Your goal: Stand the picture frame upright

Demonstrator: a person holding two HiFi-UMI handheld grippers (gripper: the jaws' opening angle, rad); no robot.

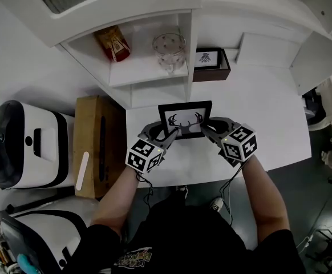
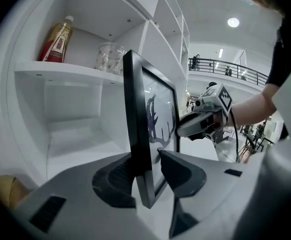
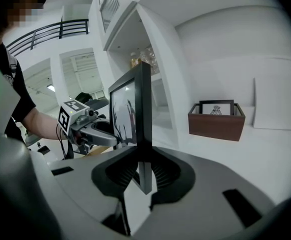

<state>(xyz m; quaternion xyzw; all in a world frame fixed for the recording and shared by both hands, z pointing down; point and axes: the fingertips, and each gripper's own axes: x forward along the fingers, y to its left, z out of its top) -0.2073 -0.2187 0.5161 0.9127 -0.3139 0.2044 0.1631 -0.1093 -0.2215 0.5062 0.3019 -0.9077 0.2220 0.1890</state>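
Note:
A black picture frame (image 1: pixel 185 119) with an antler drawing is held upright over the white table (image 1: pixel 268 113), just in front of the shelf unit. My left gripper (image 1: pixel 169 135) is shut on its lower left corner, and my right gripper (image 1: pixel 207 131) is shut on its lower right corner. In the left gripper view the frame's edge (image 2: pixel 135 134) stands between the two pads, with the right gripper (image 2: pixel 200 124) beyond it. In the right gripper view the frame (image 3: pixel 144 119) is pinched edge-on between the pads, and the left gripper (image 3: pixel 93 130) shows behind it. The frame's bottom edge is hidden by the jaws.
The white shelf unit (image 1: pixel 149 67) holds a red bottle (image 1: pixel 113 43) and a glass jar (image 1: pixel 169 50). A brown box (image 1: pixel 211 67) with a small framed print sits at the back of the table. A cardboard box (image 1: pixel 97 144) and a white machine (image 1: pixel 23 144) stand to the left.

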